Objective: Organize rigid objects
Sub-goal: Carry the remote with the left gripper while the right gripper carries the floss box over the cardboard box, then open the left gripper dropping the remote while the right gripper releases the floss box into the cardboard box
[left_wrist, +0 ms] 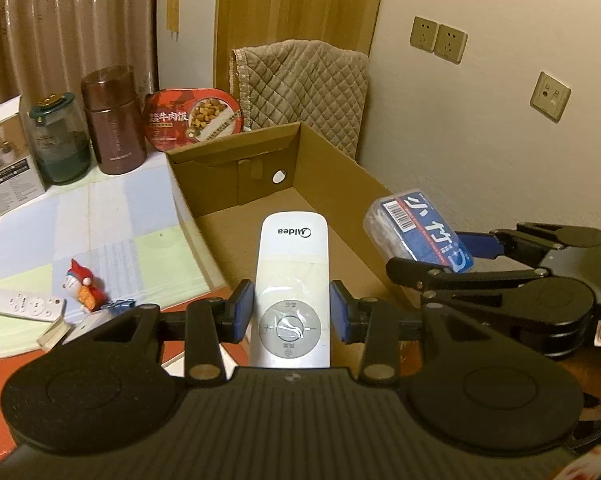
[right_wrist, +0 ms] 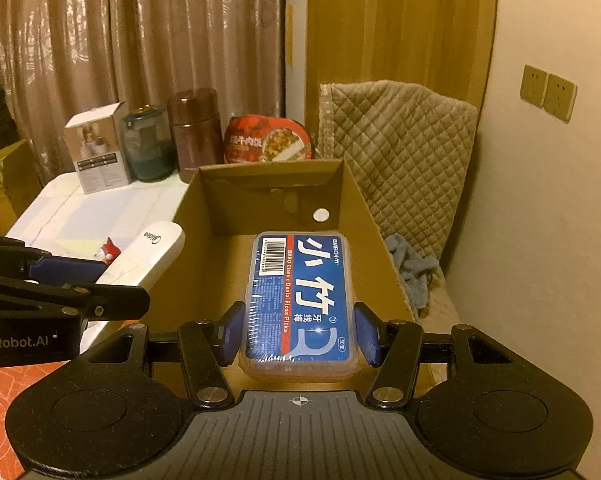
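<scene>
Left tongs pinch the remote mid-body, right tongs clamp the floss box; both look light, stiff, kinda slippery.

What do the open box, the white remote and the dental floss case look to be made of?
Box: plain brown cardboard, matte, with folded flaps. White remote: smooth hard plastic, apparently in clear film that glints. Floss case: clear glossy plastic under a blue printed label.

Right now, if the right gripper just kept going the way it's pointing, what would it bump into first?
Probably the cardboard box: the right gripper, holding the floss pick box, aims down at the bare floor of it, though depth is hard to judge.
</scene>
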